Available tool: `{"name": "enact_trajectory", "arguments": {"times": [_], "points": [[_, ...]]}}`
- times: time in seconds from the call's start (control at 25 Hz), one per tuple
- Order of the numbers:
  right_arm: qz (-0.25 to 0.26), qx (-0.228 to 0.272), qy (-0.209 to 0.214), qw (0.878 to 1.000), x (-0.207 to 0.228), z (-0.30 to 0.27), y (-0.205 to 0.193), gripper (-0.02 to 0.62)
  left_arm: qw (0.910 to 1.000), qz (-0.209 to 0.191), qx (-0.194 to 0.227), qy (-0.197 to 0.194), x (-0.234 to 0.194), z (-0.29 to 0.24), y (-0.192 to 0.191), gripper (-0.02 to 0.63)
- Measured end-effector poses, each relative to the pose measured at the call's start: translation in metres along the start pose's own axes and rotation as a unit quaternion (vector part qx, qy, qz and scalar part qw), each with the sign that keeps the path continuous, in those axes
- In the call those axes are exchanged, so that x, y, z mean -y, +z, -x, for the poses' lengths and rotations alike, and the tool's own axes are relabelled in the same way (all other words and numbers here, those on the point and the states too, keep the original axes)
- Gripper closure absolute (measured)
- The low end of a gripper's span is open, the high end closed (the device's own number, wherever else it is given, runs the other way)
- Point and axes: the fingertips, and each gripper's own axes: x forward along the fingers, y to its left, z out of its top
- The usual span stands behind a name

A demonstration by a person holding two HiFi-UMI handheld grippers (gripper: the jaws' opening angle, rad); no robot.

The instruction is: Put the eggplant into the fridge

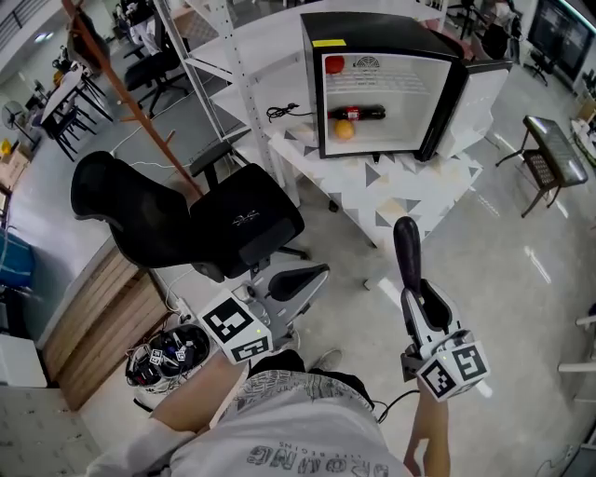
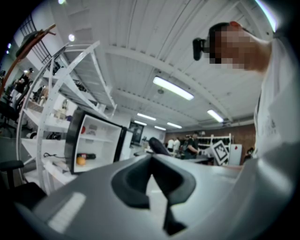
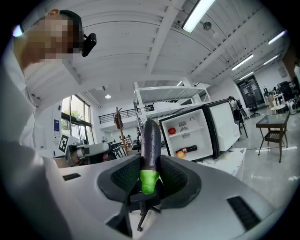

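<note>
Eggplant [image 1: 407, 253] in transit: I had it clamped in the right gripper [image 3: 151, 177], jaws pressed on its green stem end and the dark purple body sticking out past them toward the fridge [image 1: 372, 28]. It hung over the bare floor, well short of the near edge of the table [image 1: 419, 191], and nothing else touched it.

The left gripper [image 2: 151, 164] sat low at my left, just beside the black office chair [image 1: 242, 224]. Its jaws were drawn together at the tips with nothing between them.

The fridge stood on the patterned table, set back from the near edge, with its door [image 1: 484, 102] swung wide to the right. Inside, a red fruit [image 1: 333, 64] rested at the left end of the upper shelf. Below it a dark bottle [image 1: 361, 114] lay on its side, and an orange [image 1: 345, 129] sat just in front of the bottle, near the front left corner of the fridge floor.
</note>
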Motion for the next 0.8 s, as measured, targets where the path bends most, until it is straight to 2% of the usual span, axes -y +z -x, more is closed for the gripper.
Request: {"name": "enact_trajectory", "arguments": {"times": [0.8], "points": [[0.004, -0.004, 0.003, 1.0, 0.035, -0.01, 0.004, 0.472, 0.9999, -0.002, 0.009, 0.007, -0.016, -0.031, 0.0, 0.6]]}}
